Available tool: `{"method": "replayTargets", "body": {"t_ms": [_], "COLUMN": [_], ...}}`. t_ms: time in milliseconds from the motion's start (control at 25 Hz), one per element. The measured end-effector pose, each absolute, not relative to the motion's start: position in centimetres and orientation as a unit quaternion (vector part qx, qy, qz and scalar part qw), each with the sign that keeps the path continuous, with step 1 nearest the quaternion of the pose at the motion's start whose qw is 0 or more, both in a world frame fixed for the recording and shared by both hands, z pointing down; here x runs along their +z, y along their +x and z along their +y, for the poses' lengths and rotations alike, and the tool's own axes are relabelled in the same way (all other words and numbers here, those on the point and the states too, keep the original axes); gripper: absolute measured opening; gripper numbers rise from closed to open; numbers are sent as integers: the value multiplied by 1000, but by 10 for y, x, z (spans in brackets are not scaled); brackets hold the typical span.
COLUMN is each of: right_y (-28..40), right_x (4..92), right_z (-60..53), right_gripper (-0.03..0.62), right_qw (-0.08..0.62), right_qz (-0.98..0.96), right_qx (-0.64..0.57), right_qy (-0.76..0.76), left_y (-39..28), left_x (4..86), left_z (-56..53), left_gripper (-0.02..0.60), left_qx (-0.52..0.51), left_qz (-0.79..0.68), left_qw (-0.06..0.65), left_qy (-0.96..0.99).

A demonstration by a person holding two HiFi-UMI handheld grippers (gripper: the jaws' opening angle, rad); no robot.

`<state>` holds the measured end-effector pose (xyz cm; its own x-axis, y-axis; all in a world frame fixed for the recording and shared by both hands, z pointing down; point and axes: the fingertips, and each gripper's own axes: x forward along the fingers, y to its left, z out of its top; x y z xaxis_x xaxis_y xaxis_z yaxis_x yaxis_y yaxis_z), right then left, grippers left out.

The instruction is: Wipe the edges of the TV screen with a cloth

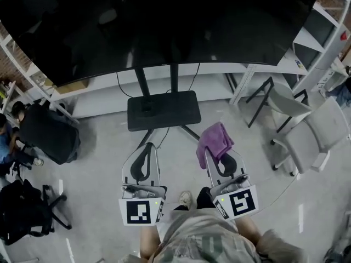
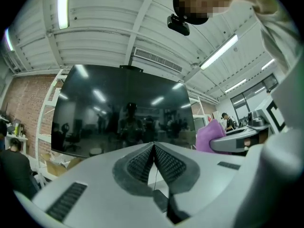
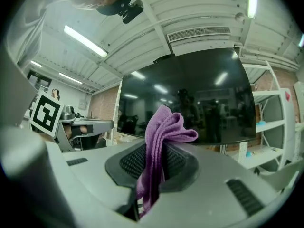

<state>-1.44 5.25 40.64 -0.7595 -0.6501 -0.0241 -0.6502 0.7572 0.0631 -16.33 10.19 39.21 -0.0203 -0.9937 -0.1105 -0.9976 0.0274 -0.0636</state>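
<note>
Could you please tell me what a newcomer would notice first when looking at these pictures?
The big dark TV screen fills the top of the head view, standing on a floor stand with a black base. Below it, the bright purple cloth stands out, clamped in the right gripper and bunched above its jaws. Beside it, the left gripper is shut with nothing in it.

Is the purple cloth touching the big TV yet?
Apart. In the head view the purple cloth, pinched in the right gripper, hangs over the floor, with the stand's base lying between it and the TV screen.
</note>
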Motion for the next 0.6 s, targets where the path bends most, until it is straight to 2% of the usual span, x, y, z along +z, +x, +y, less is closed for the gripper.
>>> {"method": "replayTargets", "body": {"t_ms": [240,600], "right_y": [9,38], "right_x": [425,421], "right_z": [35,-38], "right_gripper": [64,64], "right_qw": [-31,15], "right_qz": [920,916], "right_qx": [23,15], "right_qy": [-390,-400], "left_y": [-177,-146], "left_x": [411,404], "left_z": [88,17], "left_gripper": [15,15], "left_qx": [29,1], "left_qz": [712,701], "left_qw": [36,48], "left_qy": [-701,-712]}}
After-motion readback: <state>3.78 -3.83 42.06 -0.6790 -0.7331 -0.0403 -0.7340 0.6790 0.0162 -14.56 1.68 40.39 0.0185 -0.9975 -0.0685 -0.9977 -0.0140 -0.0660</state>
